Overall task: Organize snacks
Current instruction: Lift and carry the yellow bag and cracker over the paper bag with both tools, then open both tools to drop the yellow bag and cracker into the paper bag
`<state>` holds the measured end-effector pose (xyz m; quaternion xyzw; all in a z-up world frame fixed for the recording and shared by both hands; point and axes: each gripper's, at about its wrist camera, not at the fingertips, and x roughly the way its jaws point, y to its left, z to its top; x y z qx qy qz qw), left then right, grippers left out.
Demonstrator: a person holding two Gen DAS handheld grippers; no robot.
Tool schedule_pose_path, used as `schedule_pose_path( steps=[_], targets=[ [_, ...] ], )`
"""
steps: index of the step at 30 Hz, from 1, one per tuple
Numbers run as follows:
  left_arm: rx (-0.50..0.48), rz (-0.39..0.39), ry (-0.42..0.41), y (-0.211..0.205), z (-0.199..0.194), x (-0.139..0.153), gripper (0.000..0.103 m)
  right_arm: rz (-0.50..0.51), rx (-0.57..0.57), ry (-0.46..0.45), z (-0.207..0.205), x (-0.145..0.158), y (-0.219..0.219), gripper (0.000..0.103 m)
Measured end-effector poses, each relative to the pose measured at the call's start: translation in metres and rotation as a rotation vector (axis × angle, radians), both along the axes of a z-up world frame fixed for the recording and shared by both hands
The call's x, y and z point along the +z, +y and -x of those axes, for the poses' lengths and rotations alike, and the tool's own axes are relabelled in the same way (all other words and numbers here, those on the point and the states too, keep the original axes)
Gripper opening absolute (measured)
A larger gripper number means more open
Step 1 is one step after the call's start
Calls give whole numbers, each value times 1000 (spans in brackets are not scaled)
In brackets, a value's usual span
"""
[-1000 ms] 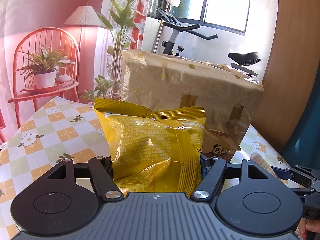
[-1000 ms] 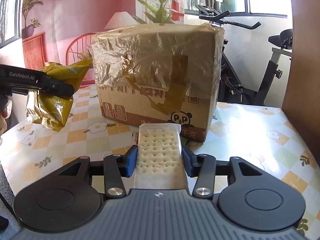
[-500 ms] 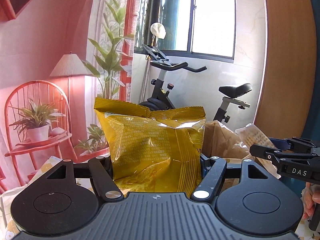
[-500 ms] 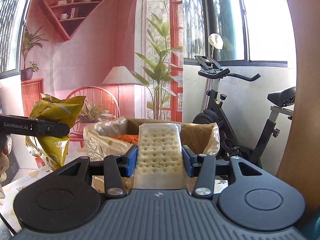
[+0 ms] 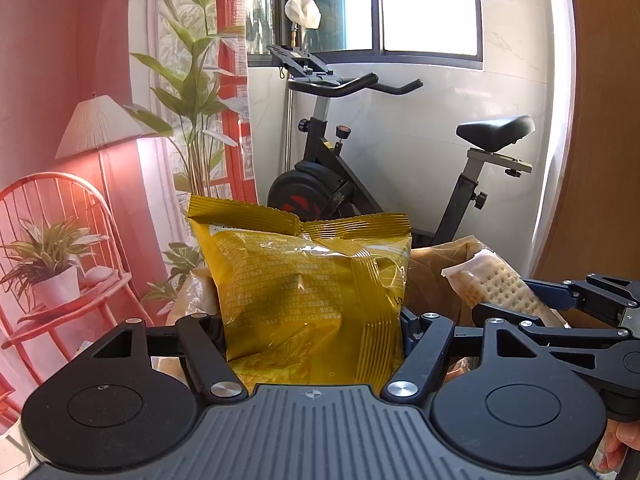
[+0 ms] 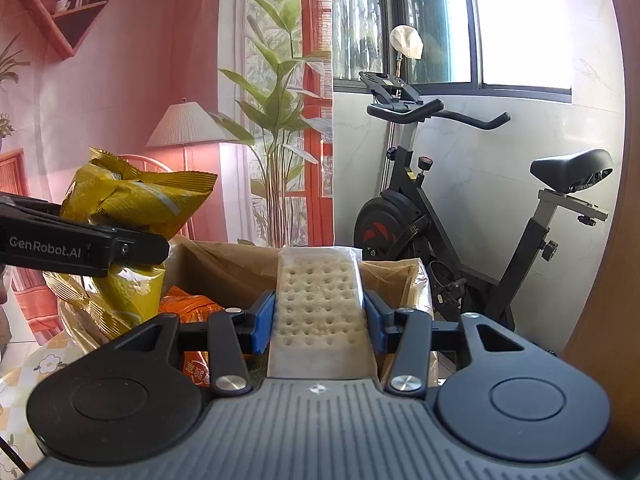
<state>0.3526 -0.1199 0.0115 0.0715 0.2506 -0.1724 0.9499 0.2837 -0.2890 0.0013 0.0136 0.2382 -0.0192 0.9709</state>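
Observation:
My left gripper (image 5: 314,320) is shut on a yellow snack bag (image 5: 308,288) and holds it upright above the near edge of the open cardboard box (image 5: 436,276). The bag (image 6: 132,216) and left gripper (image 6: 120,246) also show at the left of the right wrist view. My right gripper (image 6: 320,320) is shut on a clear-wrapped pack of crackers (image 6: 322,308), held over the box (image 6: 232,268). The crackers (image 5: 496,288) and right gripper (image 5: 560,300) show at the right of the left wrist view. An orange snack bag (image 6: 188,308) lies inside the box.
An exercise bike (image 6: 460,216) stands behind the box by the window. A tall plant (image 6: 280,120), a lamp (image 6: 188,124) and a red chair (image 5: 60,248) with a potted plant stand at the left. The checked tablecloth (image 6: 36,364) shows at lower left.
Both grippers have risen from table level in front of the box to above its open top and moved closer. The box's inside now shows. Both still hold their snacks.

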Motion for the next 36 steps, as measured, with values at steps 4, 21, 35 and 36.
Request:
schedule_pose_path(
  steps=[4,21,35,36],
  targets=[
    [-31,28,34,-4,-6,-15,80,3,-10,19,-4,-9,-5,50],
    [-21,32,-30,22,38,0,83,29,40,-19,44,8,17,64],
    [-22,26,-35,37,62,6,83,15,52,-13,77,9,33,64],
    [-22,23,-35,37,63,5,83,14,54,-13,78,8,33,64]
  ],
)
